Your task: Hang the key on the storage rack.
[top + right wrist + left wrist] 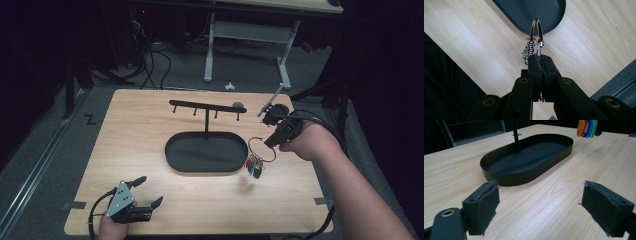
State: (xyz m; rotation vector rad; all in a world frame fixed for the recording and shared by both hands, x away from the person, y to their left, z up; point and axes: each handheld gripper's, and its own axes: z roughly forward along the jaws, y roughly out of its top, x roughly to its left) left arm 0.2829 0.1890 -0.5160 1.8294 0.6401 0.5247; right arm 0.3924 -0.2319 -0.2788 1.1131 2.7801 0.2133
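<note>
My right gripper (274, 141) (539, 58) is shut on a large metal key ring (261, 149) (537, 33), held in the air just right of the black oval tray (204, 151) (531, 11). Coloured key tags (255, 165) (587, 127) dangle from the ring above the wood. A black T-shaped hook stand (206, 107) rises from the tray's far side, with several small pegs under its bar. My left gripper (150, 191) (540, 207) stands open near the table's front left, low over the wood, its pads (485, 206) aimed at the tray (524, 157) with nothing between them.
The wooden table (150, 125) has grey tape at its front corners (75, 205). Beyond its far edge stand a white desk frame (250, 45) and floor cables (150, 60). A small grey object (238, 105) sits by the stand's right end.
</note>
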